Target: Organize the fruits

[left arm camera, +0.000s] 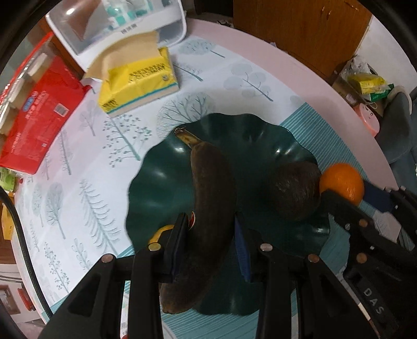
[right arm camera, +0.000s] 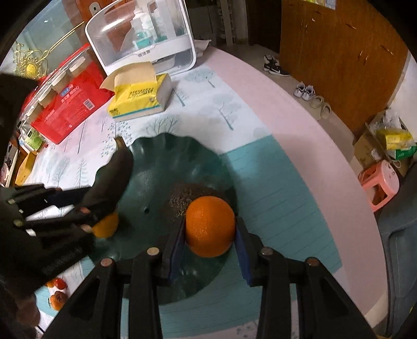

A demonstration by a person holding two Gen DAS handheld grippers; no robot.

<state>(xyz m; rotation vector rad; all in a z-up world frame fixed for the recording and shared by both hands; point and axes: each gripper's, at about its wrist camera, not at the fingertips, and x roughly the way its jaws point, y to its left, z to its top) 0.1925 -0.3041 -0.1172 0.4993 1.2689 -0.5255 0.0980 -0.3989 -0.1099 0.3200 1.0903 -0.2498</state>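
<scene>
A dark green wavy plate (left arm camera: 166, 187) lies on the tablecloth. My left gripper (left arm camera: 211, 232) is shut on a brown overripe banana (left arm camera: 208, 198) and holds it over the plate. A dark brown avocado (left arm camera: 297, 193) lies in the plate at the right. My right gripper (right arm camera: 209, 229) is shut on an orange (right arm camera: 209, 225) above the plate's near right rim (right arm camera: 208, 281); the orange also shows in the left wrist view (left arm camera: 342, 185). The right wrist view shows the left gripper (right arm camera: 86, 208) with the banana (right arm camera: 112, 180), and another orange fruit (right arm camera: 105, 225) beneath it.
A yellow tissue pack (left arm camera: 138, 83), a red box (left arm camera: 39, 114) and a white clear-fronted box (left arm camera: 120, 23) stand at the back of the table. Small red-orange fruits (right arm camera: 58, 292) lie near the left front. The table's edge curves along the right, with a pink stool (right arm camera: 380, 182) beyond it.
</scene>
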